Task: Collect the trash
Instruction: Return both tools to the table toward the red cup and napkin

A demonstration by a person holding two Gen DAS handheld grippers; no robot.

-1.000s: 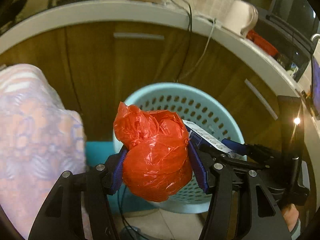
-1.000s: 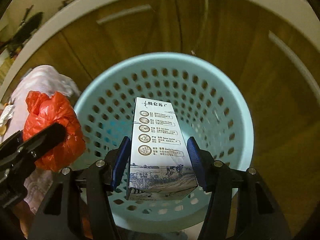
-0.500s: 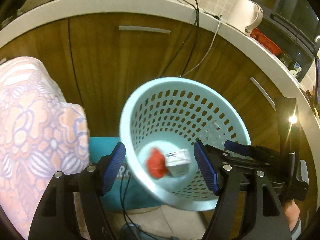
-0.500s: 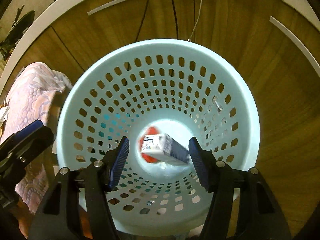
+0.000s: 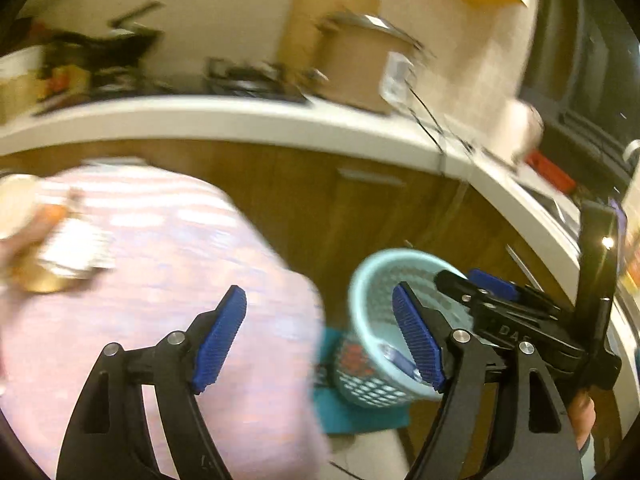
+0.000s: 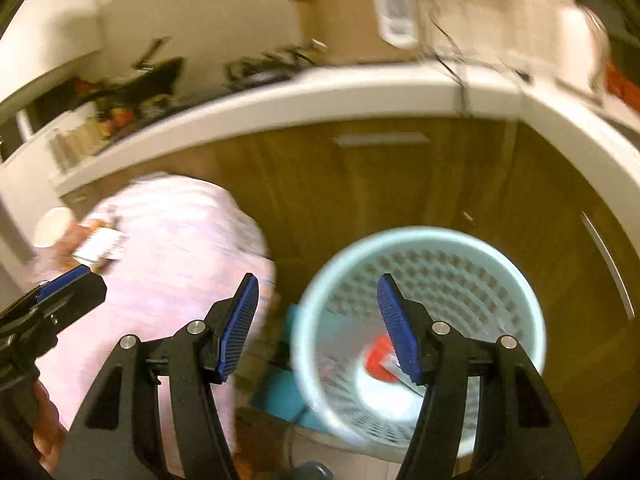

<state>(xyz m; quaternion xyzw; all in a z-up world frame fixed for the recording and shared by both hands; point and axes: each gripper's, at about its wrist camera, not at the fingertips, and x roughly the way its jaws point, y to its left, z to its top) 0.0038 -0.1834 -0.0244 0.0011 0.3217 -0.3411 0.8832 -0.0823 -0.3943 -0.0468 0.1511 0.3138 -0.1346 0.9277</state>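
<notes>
Inside the basket (image 6: pixel 420 240), blurred red bag (image 6: pixel 378 358) seemingly half-hidden; both jaws spread, empty.

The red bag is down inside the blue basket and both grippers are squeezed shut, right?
Not quite. The red bag is inside the blue basket, but the right gripper and left gripper are both open and empty, as each wrist view shows.

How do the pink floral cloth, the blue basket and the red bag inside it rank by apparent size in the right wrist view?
1. Pink floral cloth, though blur and nearness to the camera make its lead over the basket unsure.
2. Blue basket.
3. Red bag, smallest, partly hidden by a gripper finger.
</notes>
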